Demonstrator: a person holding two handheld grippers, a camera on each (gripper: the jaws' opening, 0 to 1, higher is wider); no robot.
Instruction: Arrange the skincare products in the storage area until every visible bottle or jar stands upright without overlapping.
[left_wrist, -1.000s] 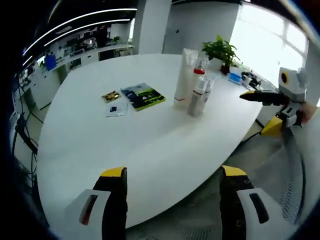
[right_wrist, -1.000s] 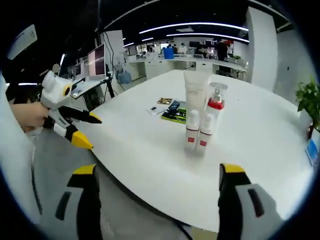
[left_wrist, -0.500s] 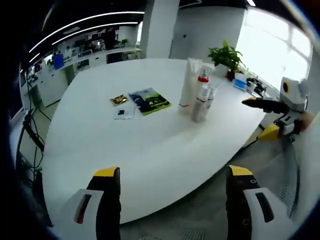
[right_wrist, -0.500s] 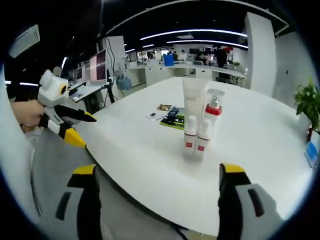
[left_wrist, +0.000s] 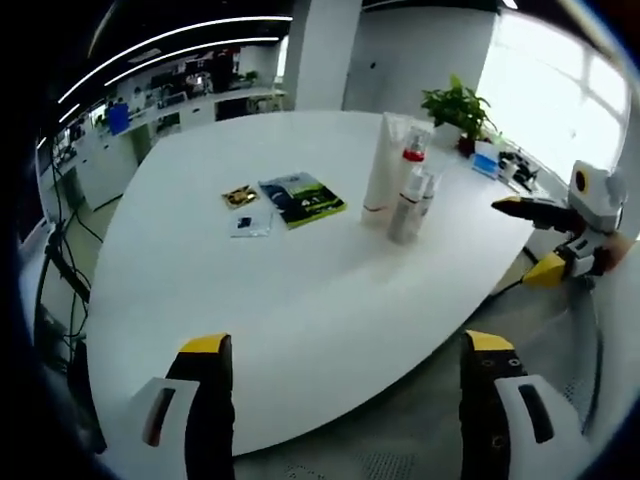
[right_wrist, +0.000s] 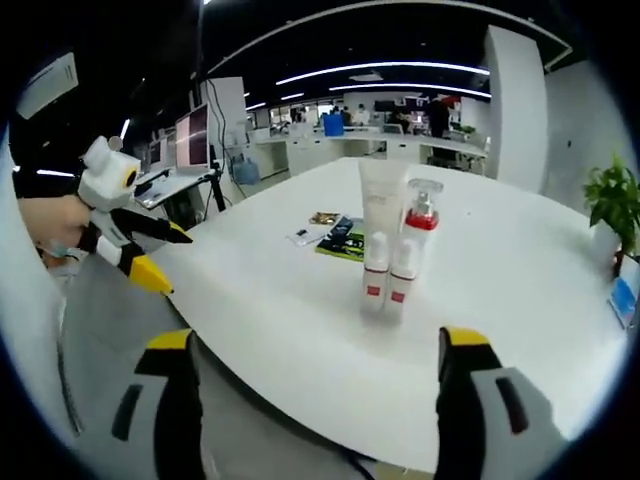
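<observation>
Right gripper (right_wrist: 312, 400), jaws apart & empty, faces the upright bottles (right_wrist: 388, 262) straight ahead on the desk (right_wrist: 520, 300); your left gripper (left_wrist: 348, 405), also apart, sits farther off.

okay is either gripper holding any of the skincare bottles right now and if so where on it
Nothing is held. The left gripper and right gripper are both open with empty jaws, short of the bottles, which stand untouched on the white table.
</observation>
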